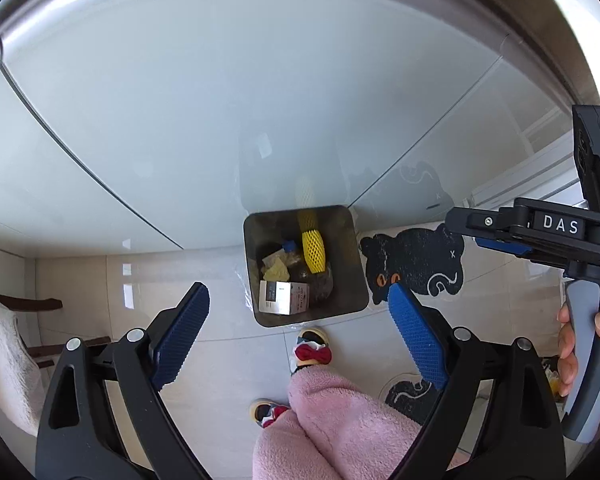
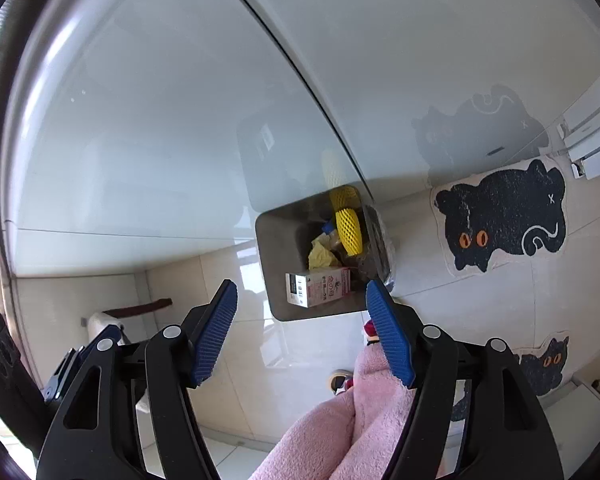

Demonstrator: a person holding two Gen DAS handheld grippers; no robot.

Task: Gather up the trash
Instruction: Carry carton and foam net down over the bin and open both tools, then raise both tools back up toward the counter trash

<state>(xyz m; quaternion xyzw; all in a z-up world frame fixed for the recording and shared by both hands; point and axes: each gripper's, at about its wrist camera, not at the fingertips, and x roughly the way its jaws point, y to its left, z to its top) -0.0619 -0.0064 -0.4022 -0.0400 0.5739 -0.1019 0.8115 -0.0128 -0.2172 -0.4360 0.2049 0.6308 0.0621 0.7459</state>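
Observation:
A square metal trash bin (image 1: 359,280) (image 2: 272,248) stands on the tiled floor against a glossy white cabinet. Inside lie a yellow foam net sleeve (image 1: 314,250) (image 2: 350,230), a small white carton (image 1: 282,298) (image 2: 316,289), crumpled yellowish paper (image 1: 275,267) (image 2: 322,258) and a blue cap (image 1: 289,245). My left gripper (image 1: 300,292) hangs high above the bin, open and empty. My right gripper (image 2: 302,290) is also above the bin, open with nothing between its blue pads. The right gripper's body (image 1: 540,232) shows at the right of the left wrist view, held by a hand (image 1: 568,352).
A black cat-shaped mat (image 1: 414,264) (image 2: 504,218) lies right of the bin, a second smaller one (image 2: 542,366) nearer. The person's pink fleece legs (image 1: 332,424) (image 2: 352,420) and slippers (image 1: 312,348) stand just before the bin. A chair with a white cover (image 1: 4,356) is at left.

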